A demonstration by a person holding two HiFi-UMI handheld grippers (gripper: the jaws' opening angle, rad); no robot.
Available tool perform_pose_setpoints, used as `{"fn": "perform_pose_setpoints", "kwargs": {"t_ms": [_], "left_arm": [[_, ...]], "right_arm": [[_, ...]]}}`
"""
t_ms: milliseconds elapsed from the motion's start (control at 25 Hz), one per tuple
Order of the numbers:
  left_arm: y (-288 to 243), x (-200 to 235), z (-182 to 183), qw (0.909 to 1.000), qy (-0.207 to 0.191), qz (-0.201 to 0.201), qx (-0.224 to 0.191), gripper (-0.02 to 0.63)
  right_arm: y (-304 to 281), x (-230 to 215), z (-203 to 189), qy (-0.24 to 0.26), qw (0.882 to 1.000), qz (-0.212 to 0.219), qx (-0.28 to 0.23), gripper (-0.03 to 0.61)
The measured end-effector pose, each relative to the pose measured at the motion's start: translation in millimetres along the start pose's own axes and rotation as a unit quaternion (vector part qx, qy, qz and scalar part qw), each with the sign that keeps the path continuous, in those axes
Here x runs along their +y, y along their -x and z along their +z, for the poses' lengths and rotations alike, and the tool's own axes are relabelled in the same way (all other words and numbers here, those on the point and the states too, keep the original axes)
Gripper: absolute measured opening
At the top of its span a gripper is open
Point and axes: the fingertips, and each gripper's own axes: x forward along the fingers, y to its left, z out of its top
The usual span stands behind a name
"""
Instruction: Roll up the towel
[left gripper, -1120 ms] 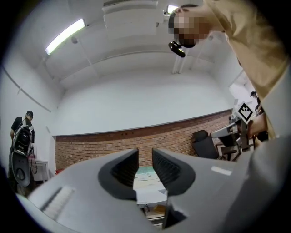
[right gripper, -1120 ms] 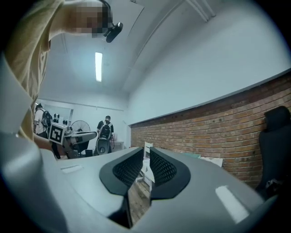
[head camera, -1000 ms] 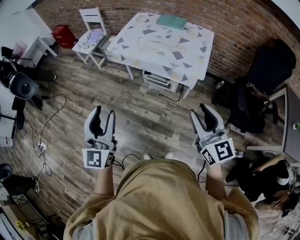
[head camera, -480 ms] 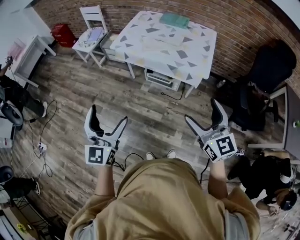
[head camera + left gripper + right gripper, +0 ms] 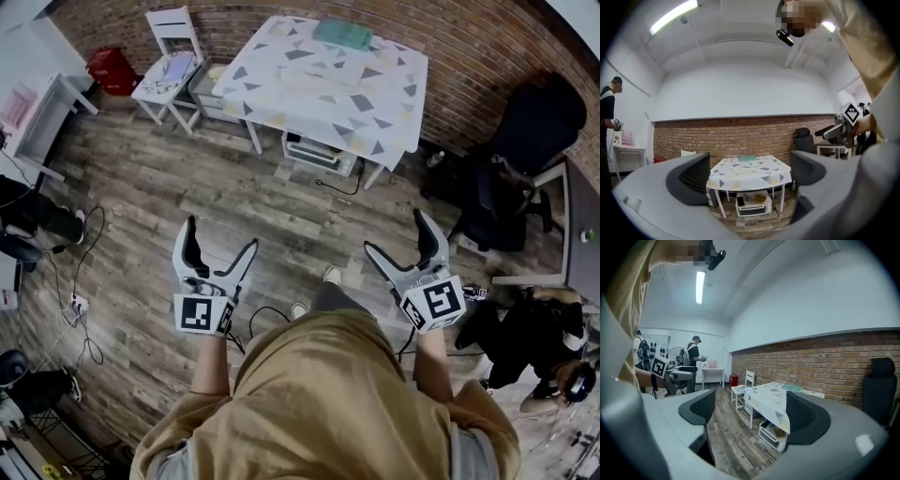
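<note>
Both the left tongs (image 5: pixel 221 234) and the right tongs (image 5: pixel 396 232) are just springing wide open, holding nothing, so the person is only readying a first grab while the teal towel (image 5: pixel 342 35) is lying untouched on the desk (image 5: pixel 281 89), well apart.

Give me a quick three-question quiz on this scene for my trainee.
1. True or false: the left tongs and right tongs both stand open with nothing between them.
2. Where does the green towel lie? A) on the white chair B) on the table, near its far edge C) on the floor
3. What sits under the table?
Key: 1 true; both have just been opening, nothing between them. 2 B. 3 a small white appliance, seemingly a toaster oven.
</note>
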Motion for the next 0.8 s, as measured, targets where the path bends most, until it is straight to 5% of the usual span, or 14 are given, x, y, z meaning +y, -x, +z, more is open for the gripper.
{"fn": "perform_pose_setpoints", "kwargs": {"t_ms": [400,800], "left_arm": [[-97,22,-30,0.9996,-0.006,-0.01,0.027,0.565],[-321,44,-29,0.9976,-0.024,-0.035,0.054,0.563]], "right_arm": [[-94,-61,-23,-0.021,1.0,0.01,0.013,0.466],[-255,-210,-12,-0.02,0.998,0.051,0.03,0.465]]}}
